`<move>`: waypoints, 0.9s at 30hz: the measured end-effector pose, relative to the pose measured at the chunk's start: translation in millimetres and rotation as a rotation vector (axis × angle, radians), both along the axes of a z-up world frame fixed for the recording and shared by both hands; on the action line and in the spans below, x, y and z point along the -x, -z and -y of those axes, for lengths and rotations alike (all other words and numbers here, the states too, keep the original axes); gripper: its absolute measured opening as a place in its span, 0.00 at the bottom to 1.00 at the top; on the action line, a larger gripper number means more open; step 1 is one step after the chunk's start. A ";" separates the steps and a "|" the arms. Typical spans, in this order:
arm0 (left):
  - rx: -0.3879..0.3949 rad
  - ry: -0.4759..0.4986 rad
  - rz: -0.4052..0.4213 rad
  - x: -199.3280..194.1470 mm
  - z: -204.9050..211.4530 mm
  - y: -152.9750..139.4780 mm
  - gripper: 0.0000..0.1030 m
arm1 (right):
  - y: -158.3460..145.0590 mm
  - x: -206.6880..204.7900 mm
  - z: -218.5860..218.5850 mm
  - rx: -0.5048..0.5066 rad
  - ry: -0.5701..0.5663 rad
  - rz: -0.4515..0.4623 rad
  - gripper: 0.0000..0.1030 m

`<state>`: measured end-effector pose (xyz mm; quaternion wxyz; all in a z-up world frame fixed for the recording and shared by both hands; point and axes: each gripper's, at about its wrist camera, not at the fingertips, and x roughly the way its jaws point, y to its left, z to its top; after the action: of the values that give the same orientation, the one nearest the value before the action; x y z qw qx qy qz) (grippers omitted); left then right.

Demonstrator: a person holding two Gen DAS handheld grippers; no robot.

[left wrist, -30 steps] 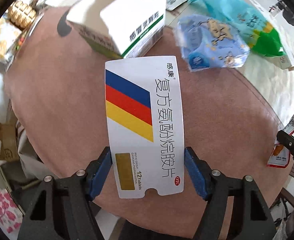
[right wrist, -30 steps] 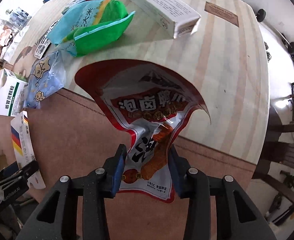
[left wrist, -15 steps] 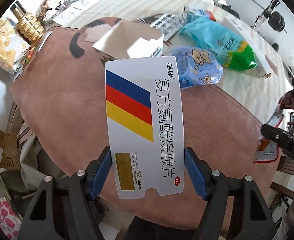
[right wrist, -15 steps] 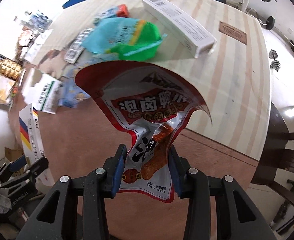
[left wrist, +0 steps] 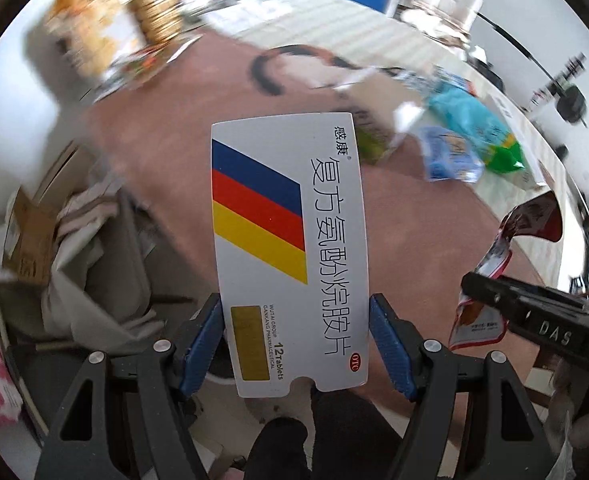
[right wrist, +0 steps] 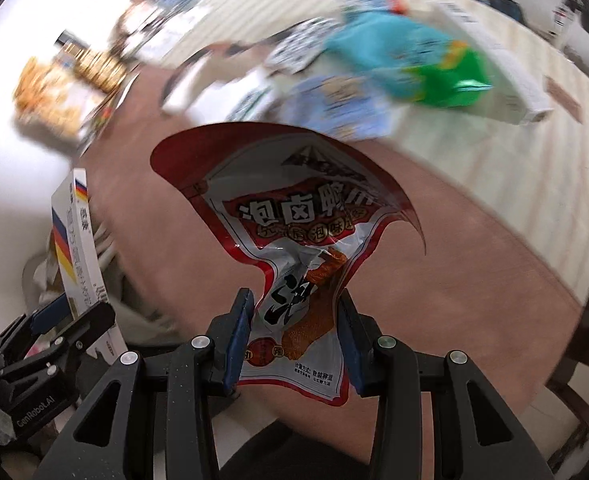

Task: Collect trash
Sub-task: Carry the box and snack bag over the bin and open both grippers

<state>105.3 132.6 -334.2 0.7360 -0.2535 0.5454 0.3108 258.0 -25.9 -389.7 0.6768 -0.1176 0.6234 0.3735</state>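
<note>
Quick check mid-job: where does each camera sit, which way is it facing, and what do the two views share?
Left wrist: on the left tongs, looking down past the table edge; they grip a white medicine box.
Right wrist: on the right tongs, looking down over the table; they grip a red snack pouch.
Shared: each shows the other's tongs and load, plus the blue-green bag.

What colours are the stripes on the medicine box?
Blue, red and yellow diagonal stripes on the white medicine box; left wrist view.

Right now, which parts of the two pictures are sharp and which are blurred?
Left wrist view: the medicine box in the left gripper is sharp; the table behind is smeared. Right wrist view: the red snack wrapper in the right gripper is sharp; the green-blue bag is streaked.
</note>
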 end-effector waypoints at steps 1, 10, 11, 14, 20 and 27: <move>0.006 -0.024 -0.002 13.6 -3.7 2.8 0.67 | 3.5 17.4 -10.4 0.002 -0.037 -0.006 0.41; 0.163 -0.268 -0.020 143.4 -41.3 76.5 0.67 | 62.0 146.1 -78.2 0.051 -0.292 -0.036 0.41; 0.199 -0.302 -0.018 160.7 -45.5 94.9 0.67 | 74.4 163.6 -84.3 0.068 -0.327 -0.020 0.41; 0.278 -0.361 -0.015 196.8 -55.8 144.6 0.67 | 113.7 205.4 -94.8 0.113 -0.405 0.013 0.41; 0.475 -0.453 0.023 250.1 -82.2 270.1 0.68 | 232.2 256.1 -112.9 0.218 -0.479 0.002 0.42; 0.564 -0.493 0.017 277.7 -107.8 379.8 0.76 | 367.1 273.4 -148.1 0.284 -0.476 -0.077 0.43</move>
<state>-172.4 240.4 -714.0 0.5451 -0.5724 0.5259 0.3141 -15.4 122.2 -756.8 0.5227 -0.3400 0.6495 0.4351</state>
